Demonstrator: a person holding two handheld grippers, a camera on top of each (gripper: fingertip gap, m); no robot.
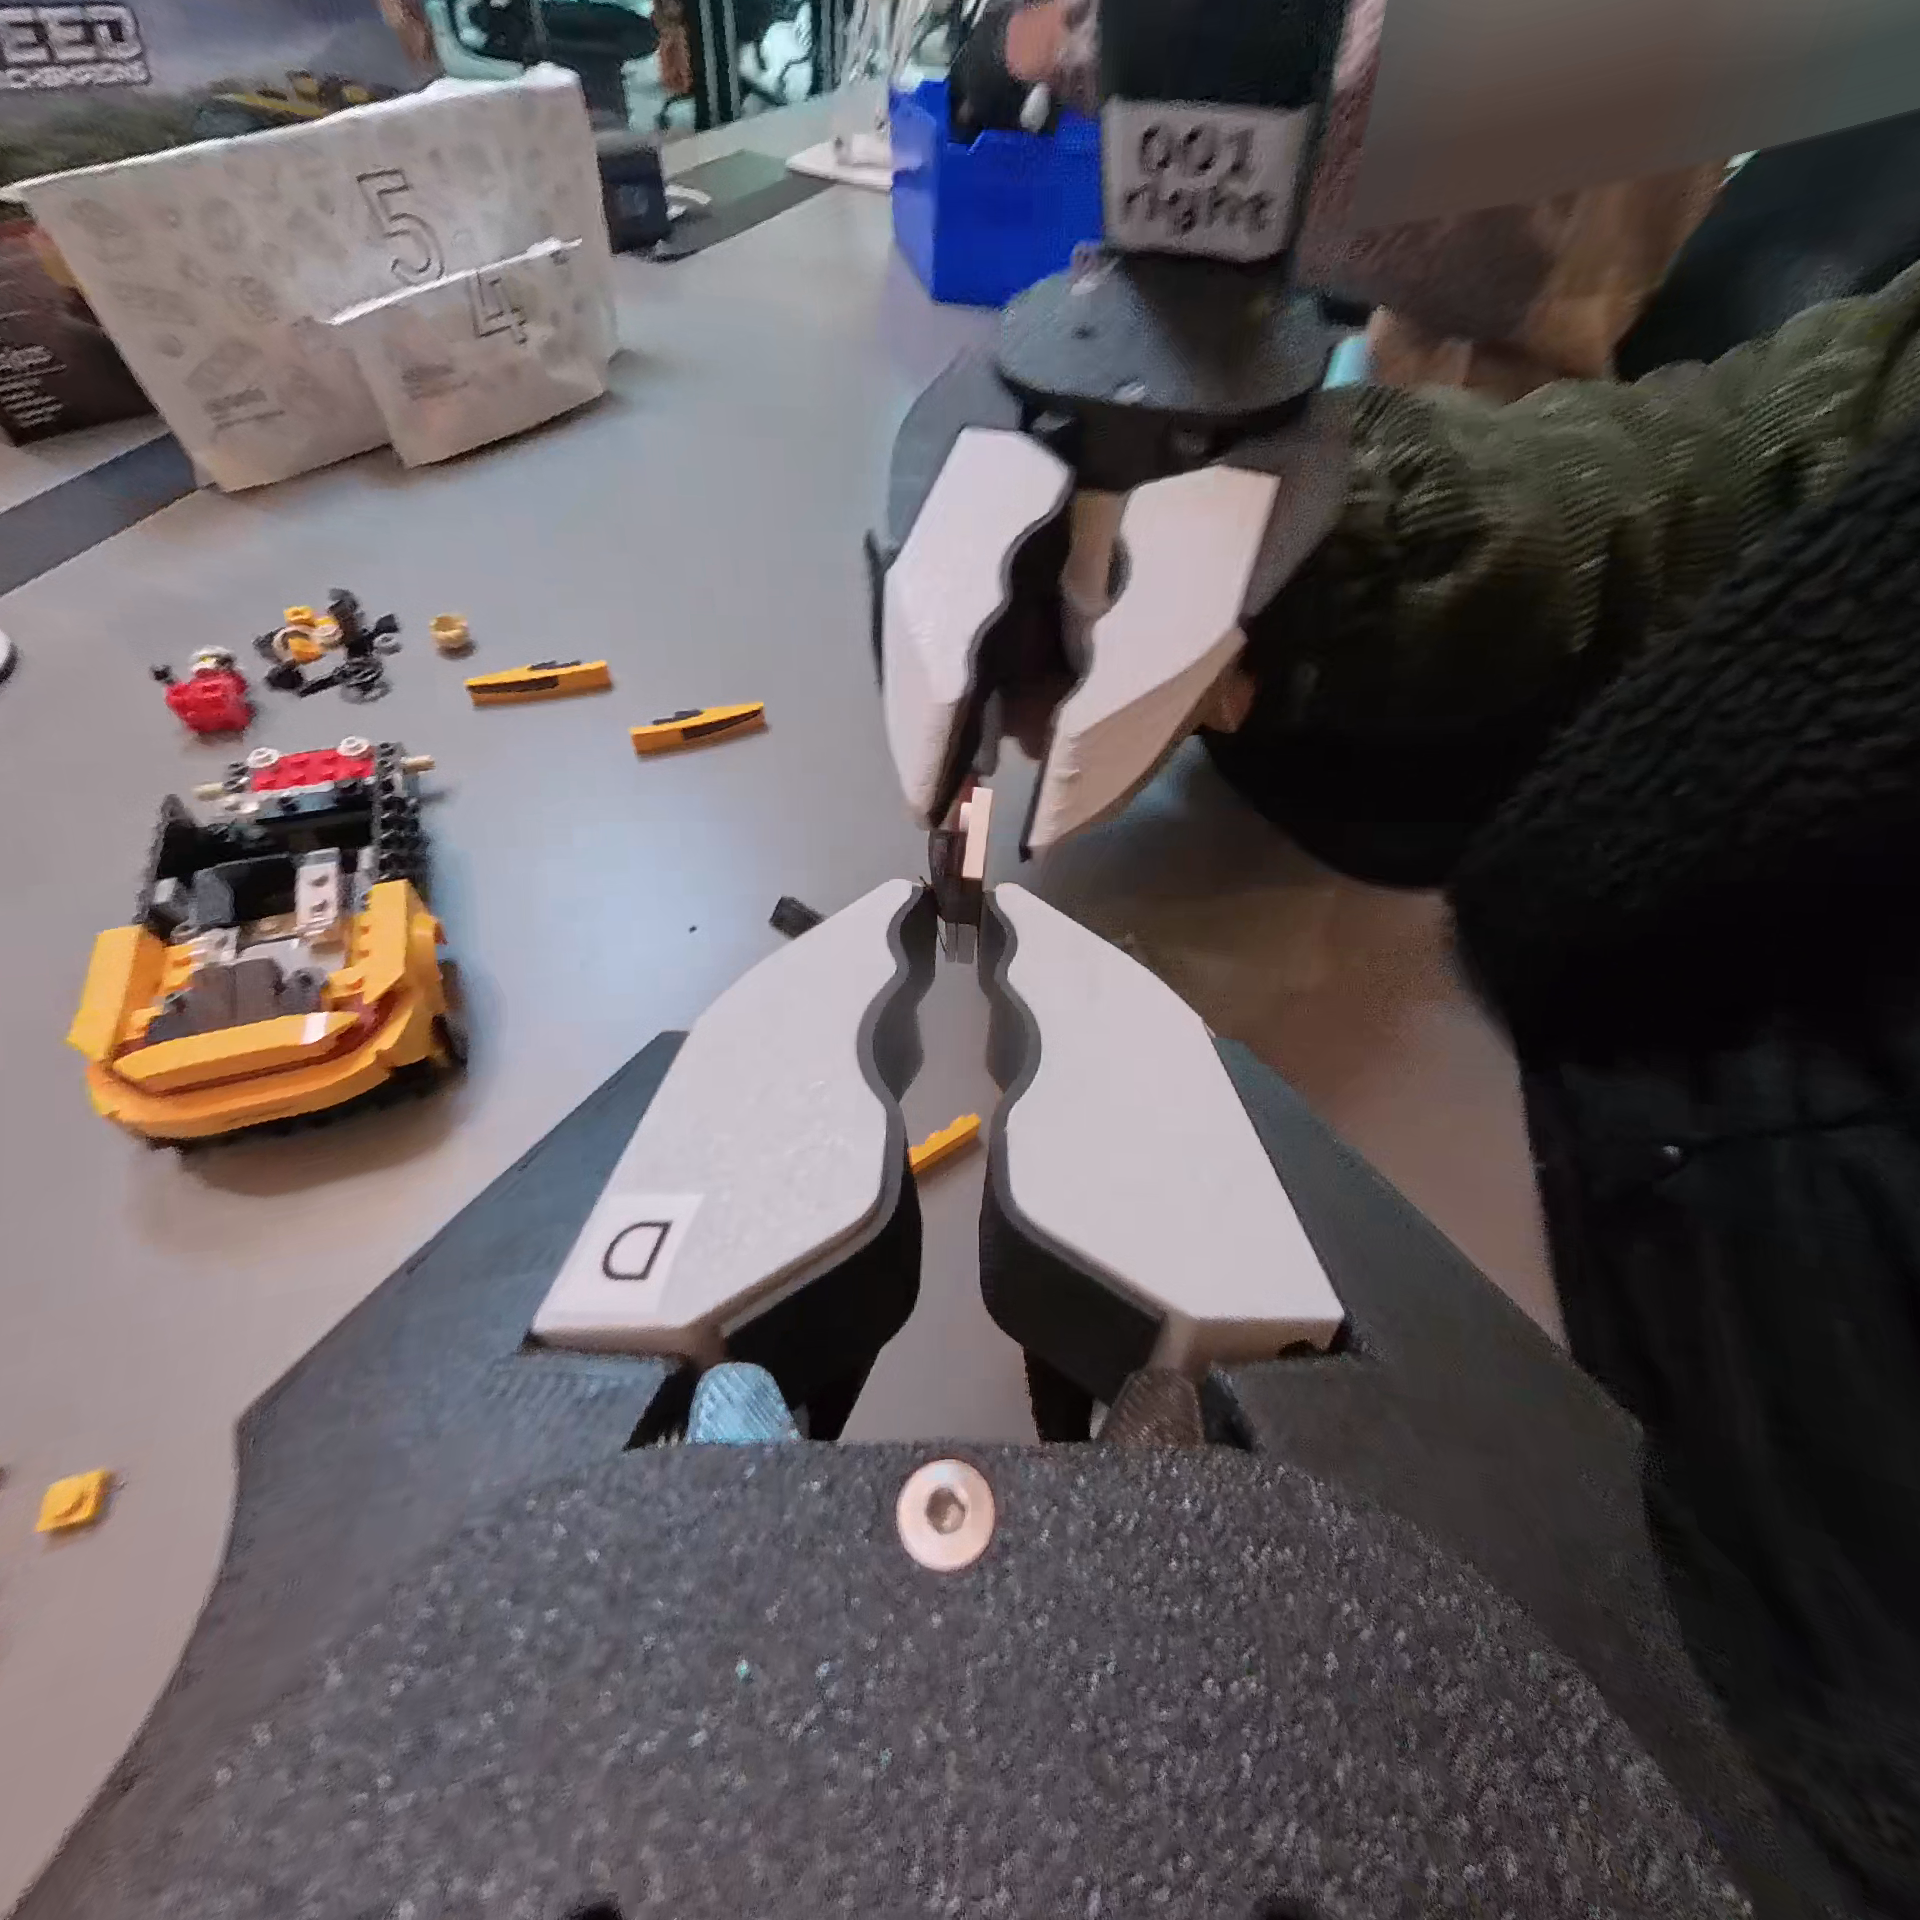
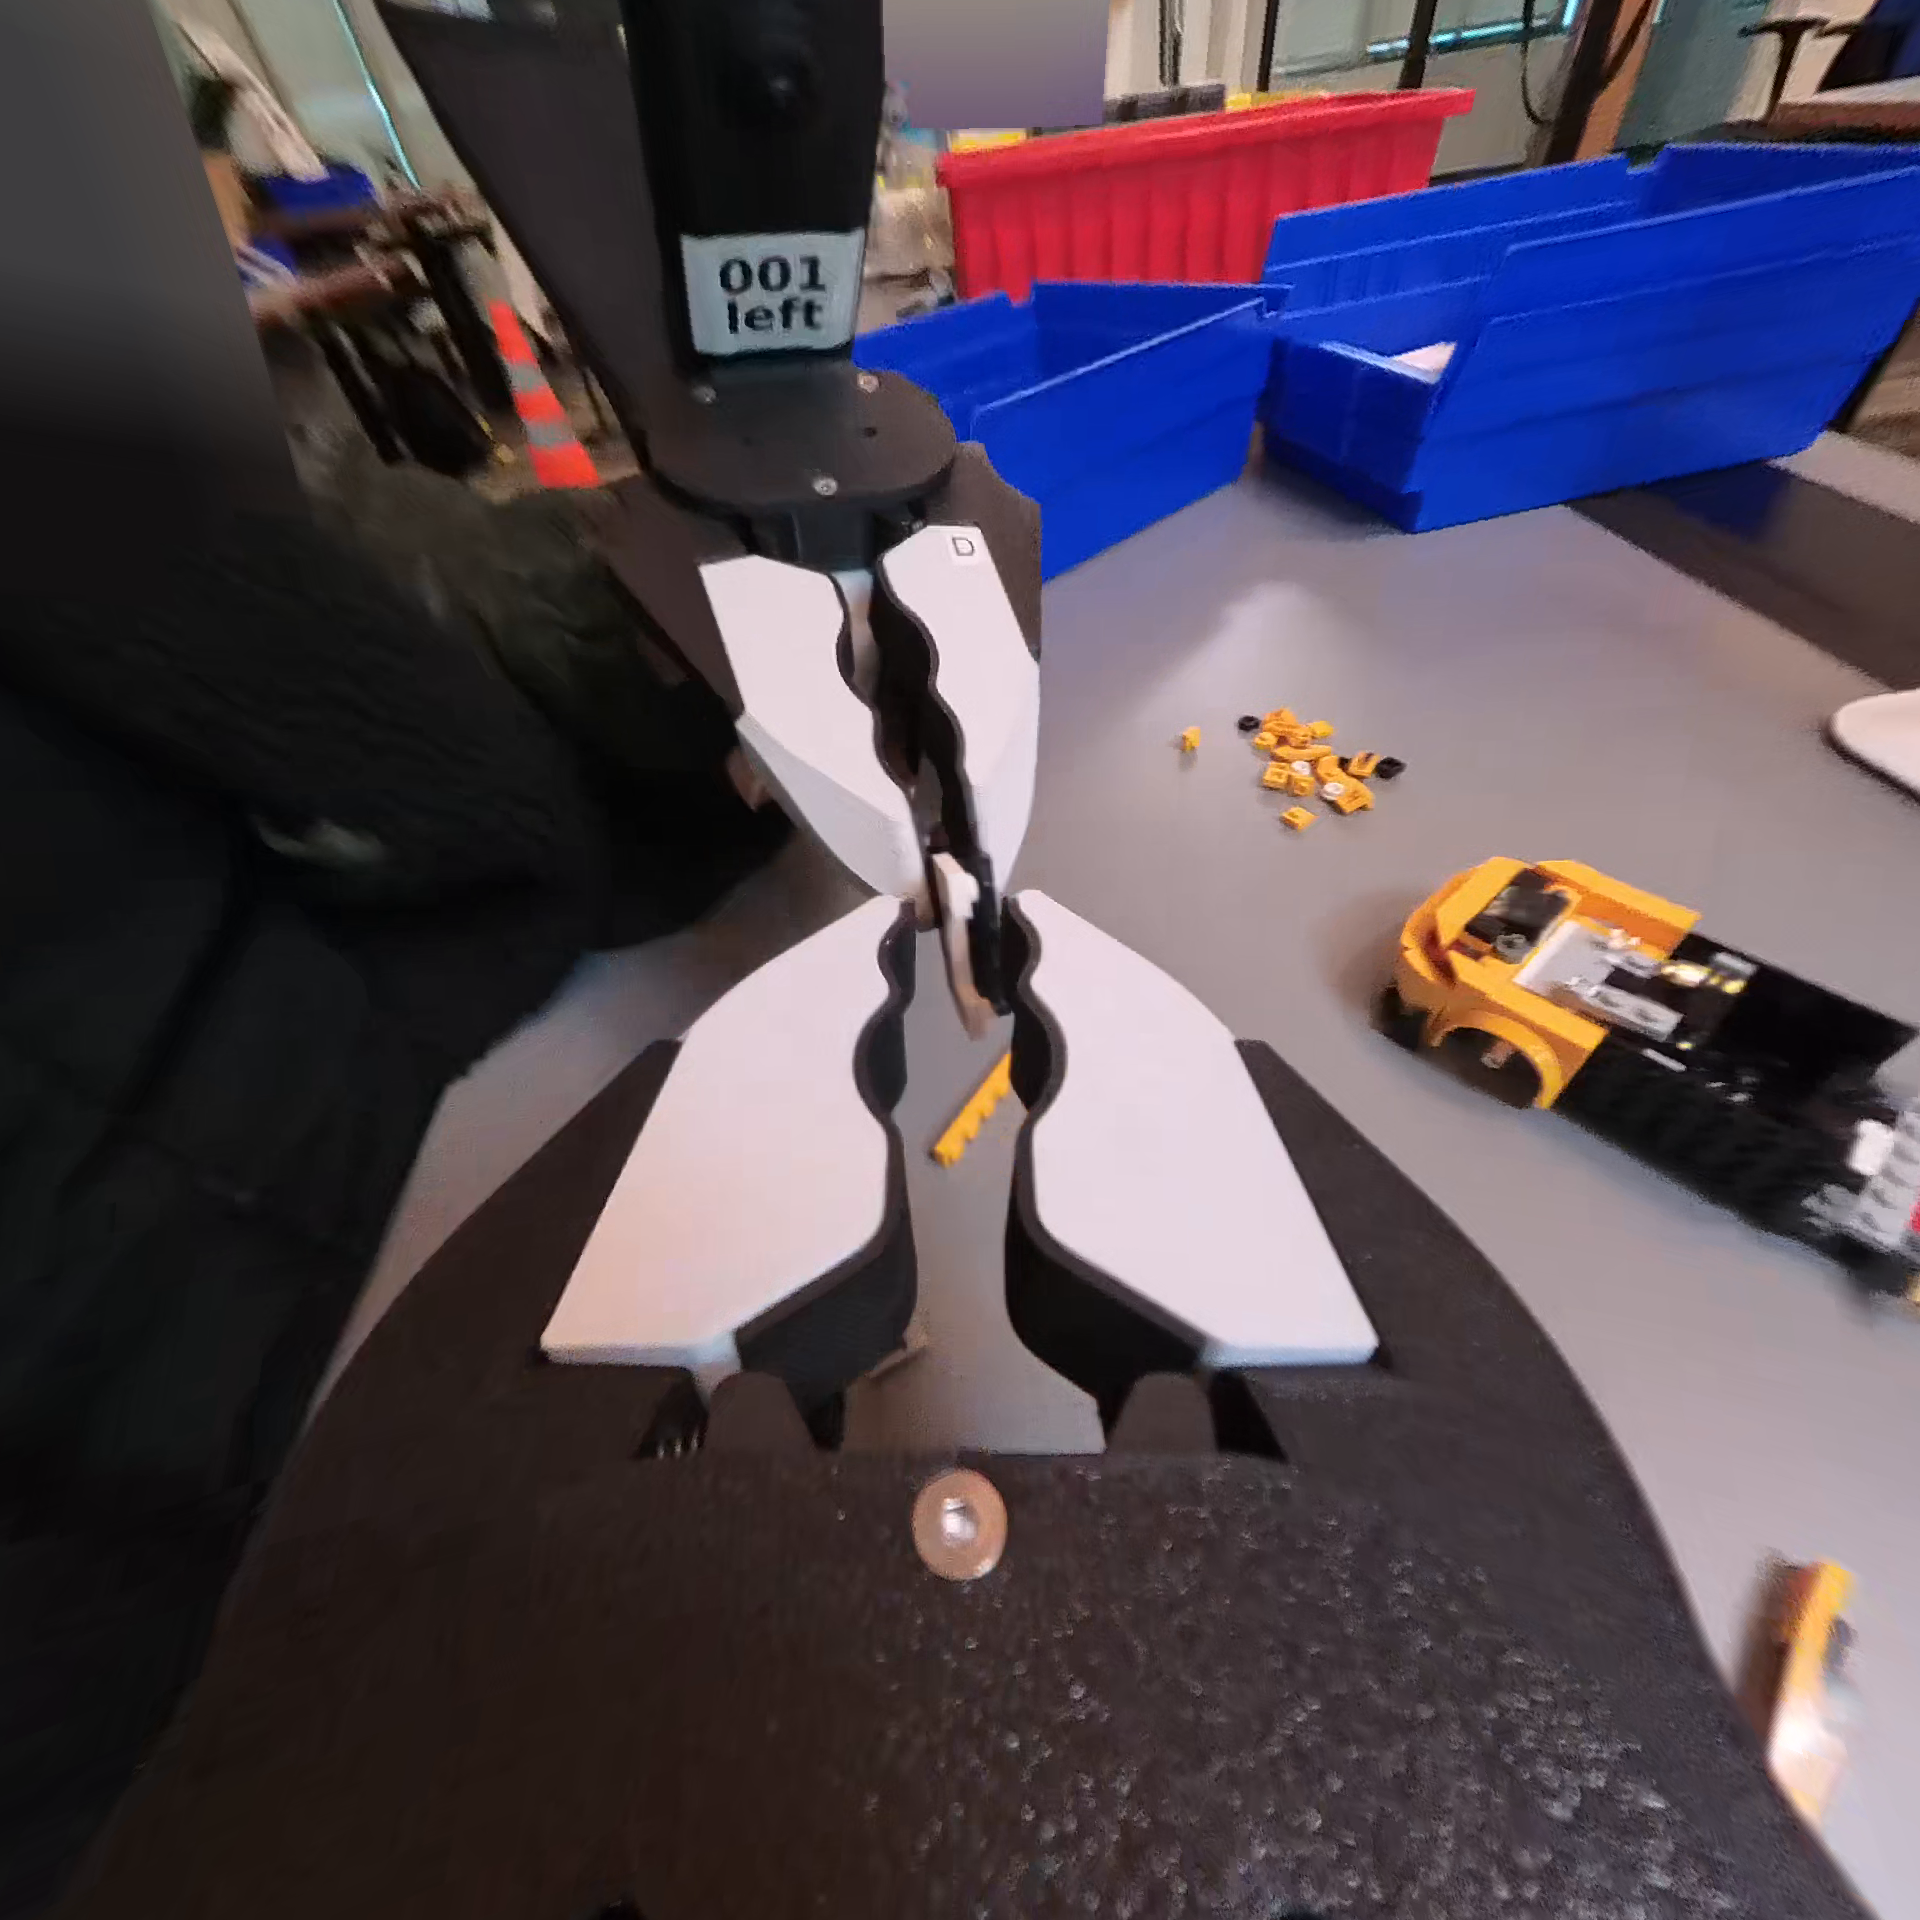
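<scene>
Both grippers meet tip to tip above the grey worktop (image 1: 644, 499), sharing one small brick stack: a white plate (image 1: 977, 836) stuck to a black piece (image 1: 948, 862).

Left gripper (image 1: 954, 914): jaws narrow, tips closed on the lower end of the black-and-white stack, pads against it on both sides. From the right wrist view the same gripper (image 2: 951, 878) comes down from above with its tips pinched on the top of the stack.

Right gripper (image 2: 961, 961): jaws narrow but a bit wider. The white plate (image 2: 961, 956) and black piece (image 2: 995, 956) stand between the tips; the black side lies against the right pad, and a gap shows between the white side and the left pad, so the grip looks slack. In the left wrist view this gripper (image 1: 982, 821) reaches in from the far side, held by a hand in a dark knit sleeve (image 1: 1558, 623).

On the worktop under the jaws lies a long yellow toothed piece (image 2: 971, 1117). A part-built yellow and black brick car (image 1: 270, 966) sits to the left, with two yellow curved strips (image 1: 537, 681) and loose small parts (image 1: 312, 644) beyond it. A pile of small yellow pieces (image 2: 1309, 769) lies near blue bins (image 2: 1455, 353) and a red bin (image 2: 1195, 177). White numbered paper bags (image 1: 332, 281) stand at the far left.
</scene>
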